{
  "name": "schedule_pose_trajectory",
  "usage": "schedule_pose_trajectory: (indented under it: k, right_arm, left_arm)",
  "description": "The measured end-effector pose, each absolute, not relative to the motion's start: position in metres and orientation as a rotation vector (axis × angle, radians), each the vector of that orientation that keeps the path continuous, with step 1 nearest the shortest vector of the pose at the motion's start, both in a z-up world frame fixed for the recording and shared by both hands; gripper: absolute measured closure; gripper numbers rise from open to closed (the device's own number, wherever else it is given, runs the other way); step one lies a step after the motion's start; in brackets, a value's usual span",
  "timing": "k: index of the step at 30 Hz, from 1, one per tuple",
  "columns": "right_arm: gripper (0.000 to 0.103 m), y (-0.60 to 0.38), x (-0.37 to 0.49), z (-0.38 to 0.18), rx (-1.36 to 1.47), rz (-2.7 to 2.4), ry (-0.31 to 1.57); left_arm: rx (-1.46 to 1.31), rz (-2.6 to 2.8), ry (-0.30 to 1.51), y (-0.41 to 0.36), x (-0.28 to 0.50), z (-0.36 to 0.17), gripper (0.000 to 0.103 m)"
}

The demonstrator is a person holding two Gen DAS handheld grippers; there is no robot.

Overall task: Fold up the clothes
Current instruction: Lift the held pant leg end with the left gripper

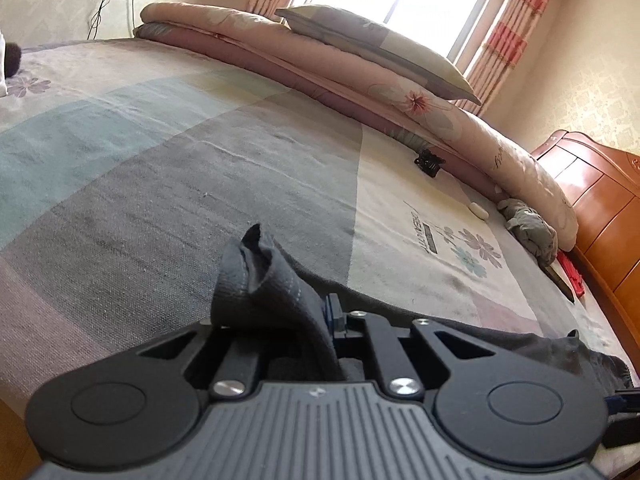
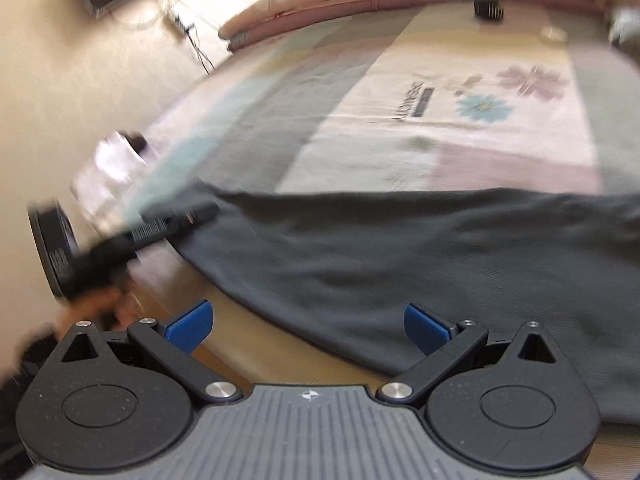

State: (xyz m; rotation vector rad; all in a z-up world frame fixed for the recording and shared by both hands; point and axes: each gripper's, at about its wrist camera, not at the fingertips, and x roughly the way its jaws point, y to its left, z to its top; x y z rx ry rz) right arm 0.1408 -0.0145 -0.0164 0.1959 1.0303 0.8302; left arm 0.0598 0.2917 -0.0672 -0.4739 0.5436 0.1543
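Note:
A dark grey garment [image 2: 400,260] lies spread along the near edge of the bed [image 1: 200,140]. In the left wrist view, my left gripper [image 1: 318,318] is shut on a bunched corner of the garment [image 1: 260,276], which stands up above the jaws. One blue pad [image 1: 332,312] shows beside the cloth. The right wrist view is blurred by motion. In it my right gripper [image 2: 308,326] is open, hovering over the garment's near edge with nothing between its blue pads [image 2: 190,326]. The left gripper [image 2: 172,224] appears there at the garment's left corner.
A folded pink quilt [image 1: 360,80] and a pillow [image 1: 380,48] lie along the bed's far side. A small black object [image 1: 430,162], a grey-green cloth [image 1: 532,228] and a red item [image 1: 574,276] sit near the wooden headboard [image 1: 600,208]. A white object [image 2: 116,164] lies at the left.

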Motion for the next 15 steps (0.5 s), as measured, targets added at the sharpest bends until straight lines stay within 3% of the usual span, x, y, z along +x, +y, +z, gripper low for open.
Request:
schedule_pose_trajectory:
  k: [7,15]
  right_arm:
    - [0.0,0.034,0.194,-0.029,0.45,0.927,1.214]
    - [0.0,0.083,0.211,-0.06,0.477,0.847,1.382]
  left_arm:
    - [-0.497,0.141,0.55,0.3,0.05,-0.071,0.095]
    - [-0.541,0.146,0.566,0.306,0.042,-0.083,0.095]
